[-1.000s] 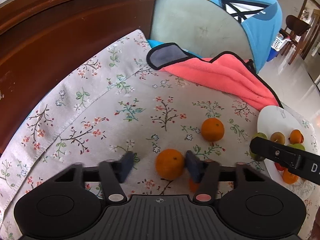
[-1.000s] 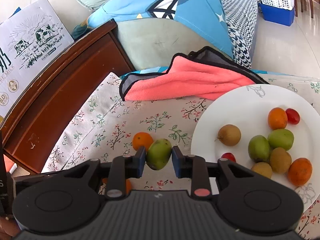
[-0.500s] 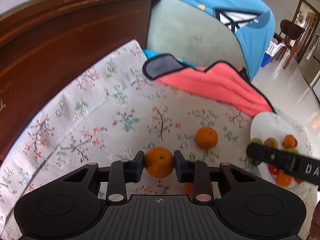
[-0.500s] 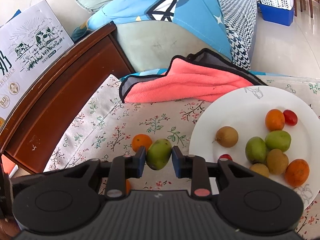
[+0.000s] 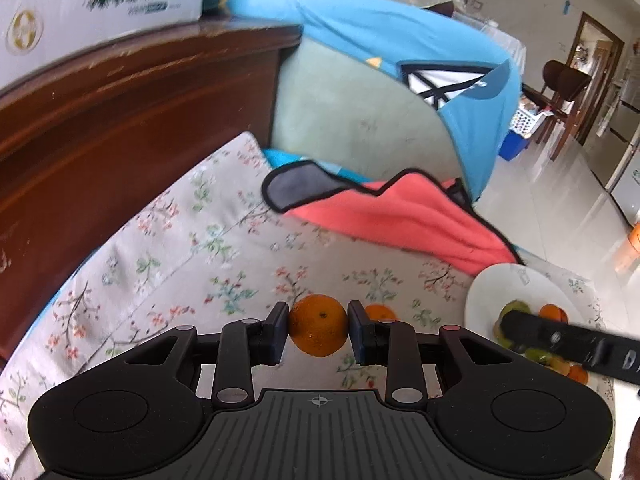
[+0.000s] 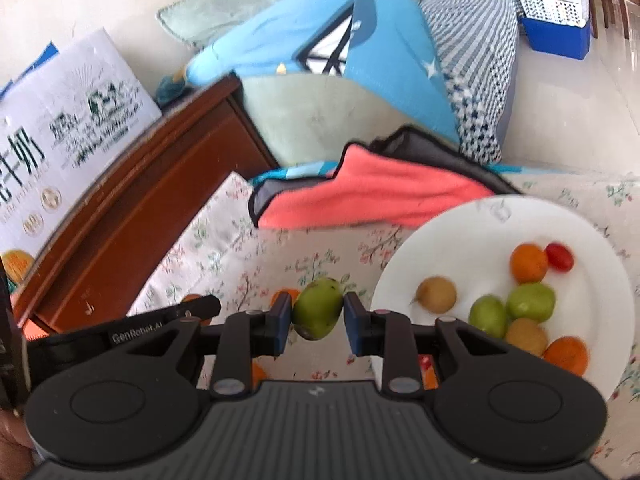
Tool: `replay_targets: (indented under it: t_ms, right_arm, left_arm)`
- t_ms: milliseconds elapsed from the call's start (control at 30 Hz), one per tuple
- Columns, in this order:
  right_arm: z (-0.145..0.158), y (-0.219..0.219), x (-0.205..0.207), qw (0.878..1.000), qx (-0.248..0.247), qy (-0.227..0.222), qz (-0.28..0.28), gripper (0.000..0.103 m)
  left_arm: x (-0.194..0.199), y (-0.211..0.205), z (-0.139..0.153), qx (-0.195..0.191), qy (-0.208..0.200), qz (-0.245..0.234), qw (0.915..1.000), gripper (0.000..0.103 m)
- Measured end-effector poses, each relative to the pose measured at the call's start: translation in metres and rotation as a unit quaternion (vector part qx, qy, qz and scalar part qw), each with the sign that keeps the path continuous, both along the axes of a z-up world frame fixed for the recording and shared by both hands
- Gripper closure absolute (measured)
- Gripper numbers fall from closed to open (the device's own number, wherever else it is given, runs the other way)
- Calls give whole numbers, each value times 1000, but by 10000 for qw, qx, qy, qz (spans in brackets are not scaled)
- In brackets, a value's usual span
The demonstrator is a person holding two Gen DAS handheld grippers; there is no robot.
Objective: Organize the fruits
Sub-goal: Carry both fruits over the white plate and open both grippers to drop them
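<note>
An orange [image 5: 318, 325] sits clamped between the two pads of the left hand-held gripper [image 5: 318, 330], clear of the flowered cloth [image 5: 192, 232] that covers the table. The left jaws closed in on it within the last second and now press both its sides. A second orange [image 5: 379, 313] lies on the cloth just to the right of the held one and a little farther away. The right hand-held gripper [image 6: 318, 316] is closed on a green fruit [image 6: 318, 314], held above the cloth just left of the white plate [image 6: 480, 224]. On the plate lie two more green fruits, brown ones, two oranges and a small red one, mostly gathered toward its right and near side. Beyond the fruit, at the far edge of the cloth, a pink towel [image 6: 372, 196] with dark trim lies crumpled. A dark wooden board [image 5: 120, 120] runs along the left side.
</note>
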State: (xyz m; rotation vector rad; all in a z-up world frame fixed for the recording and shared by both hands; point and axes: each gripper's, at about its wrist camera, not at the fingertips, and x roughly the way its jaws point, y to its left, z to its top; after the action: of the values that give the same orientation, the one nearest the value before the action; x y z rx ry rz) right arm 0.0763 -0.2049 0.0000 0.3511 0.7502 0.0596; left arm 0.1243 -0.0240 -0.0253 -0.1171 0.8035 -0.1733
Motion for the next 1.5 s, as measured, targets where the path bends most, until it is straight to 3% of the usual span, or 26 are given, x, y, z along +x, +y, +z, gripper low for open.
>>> replay_targets:
  t_ms: [400,700,1367,1467,1500]
  right_arm:
    - [33,-61,-15,9957,164,-470,-787,75]
    - [28,-92,-21,9909,369,-362,-1244,75]
    - [-7,-91,-4,9900,353,149,-1361,75]
    - [-10,-93,-3,9887,359,249,-1433,74]
    - [-10,-94,-3,9885,380,253,-1443,73]
  left_arm:
    - [-6,-46,7,-457,-241,-829,9952,74]
    - [-11,-82,-1,-682,-217,-1393,9877,74]
    - [-6,-125,-25,-725,11,-1642,9838,74]
    - [-8,-126,-25,-731,-5,-1637,9838,71]
    - [-8,-125,-24,-750,-14,-1630,9838,65]
